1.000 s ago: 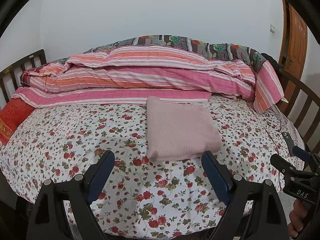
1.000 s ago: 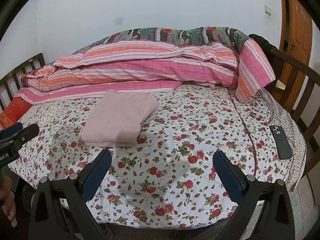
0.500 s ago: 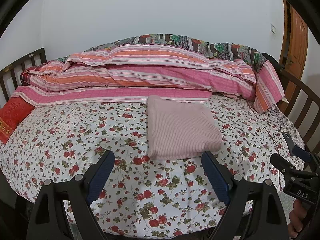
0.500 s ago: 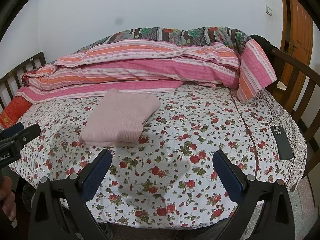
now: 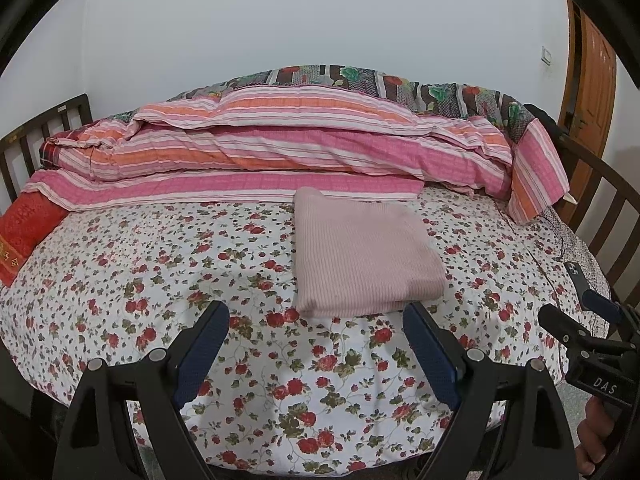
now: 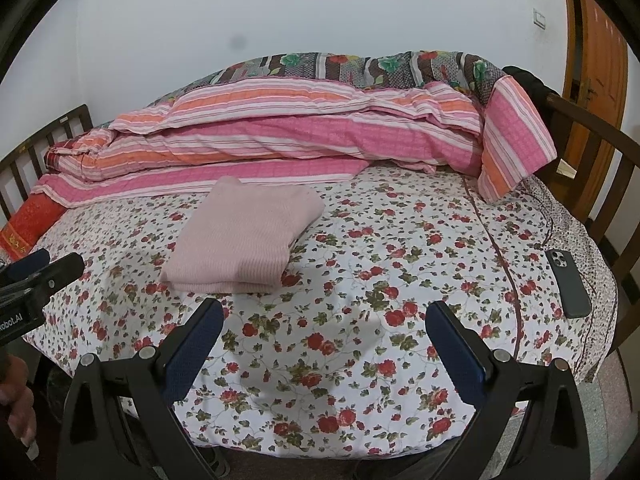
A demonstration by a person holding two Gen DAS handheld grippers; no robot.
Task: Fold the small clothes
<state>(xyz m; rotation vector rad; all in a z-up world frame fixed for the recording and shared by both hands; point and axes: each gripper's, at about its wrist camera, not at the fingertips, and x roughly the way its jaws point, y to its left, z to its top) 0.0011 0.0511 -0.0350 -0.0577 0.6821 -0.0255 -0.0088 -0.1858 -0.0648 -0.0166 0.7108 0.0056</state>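
Observation:
A pale pink ribbed garment [image 5: 360, 252] [image 6: 244, 236] lies folded into a neat rectangle on the floral bedsheet [image 5: 160, 272] [image 6: 400, 264]. My left gripper [image 5: 316, 320] hangs open over the sheet, just short of the garment's near edge, with nothing between its blue pads. My right gripper [image 6: 324, 320] is open too, above bare sheet to the right of the garment, holding nothing. Each gripper shows at the edge of the other's view, held by a hand.
A rolled pink and orange striped quilt [image 5: 280, 152] [image 6: 300, 136] fills the back of the bed. A red cushion [image 5: 24, 232] lies at the left. A dark phone [image 6: 568, 282] rests near the right edge. Wooden rails [image 6: 592, 152] flank the bed; a door stands at right.

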